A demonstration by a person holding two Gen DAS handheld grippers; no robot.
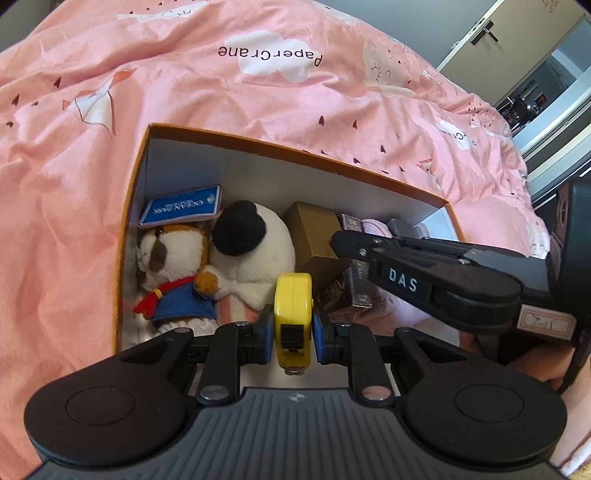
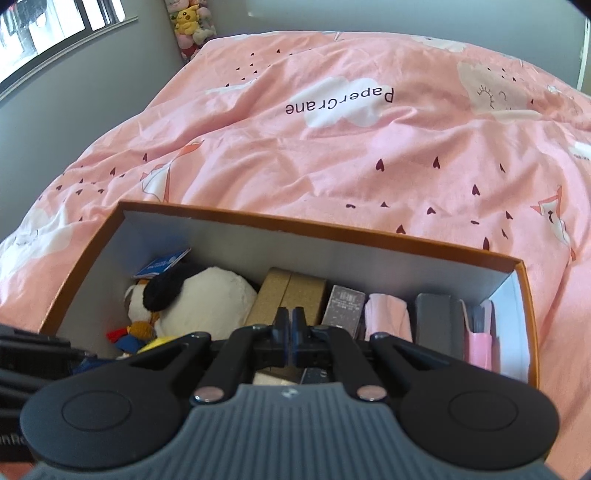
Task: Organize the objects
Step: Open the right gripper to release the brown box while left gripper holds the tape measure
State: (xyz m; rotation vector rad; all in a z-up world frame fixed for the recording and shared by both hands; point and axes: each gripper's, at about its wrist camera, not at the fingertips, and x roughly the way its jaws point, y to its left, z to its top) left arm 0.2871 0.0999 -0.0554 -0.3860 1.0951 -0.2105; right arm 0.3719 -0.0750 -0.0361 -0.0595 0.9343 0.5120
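Note:
An orange-rimmed cardboard box [image 1: 295,152] with white inner walls lies open on the bed. My left gripper [image 1: 293,326] is shut on a yellow tape measure [image 1: 293,295], its blue pads [image 1: 266,328] pressing both flat sides, low over the box's near middle. In the box lie a brown-and-white plush dog [image 1: 173,266], a white plush with a black ear [image 1: 258,236], a blue card [image 1: 183,208] and a brown carton [image 1: 317,232]. My right gripper [image 2: 291,321] is shut with nothing between its fingers, above the brown carton [image 2: 288,295] inside the box [image 2: 332,236]; it reaches in from the right in the left wrist view.
A wrinkled pink duvet [image 2: 332,147] surrounds the box. The box's right half holds a dark patterned packet [image 2: 345,306], pink cloth [image 2: 388,314], a grey case [image 2: 437,321] and a pink holder [image 2: 478,347]. Plush toys [image 2: 188,22] sit in the far corner by a window.

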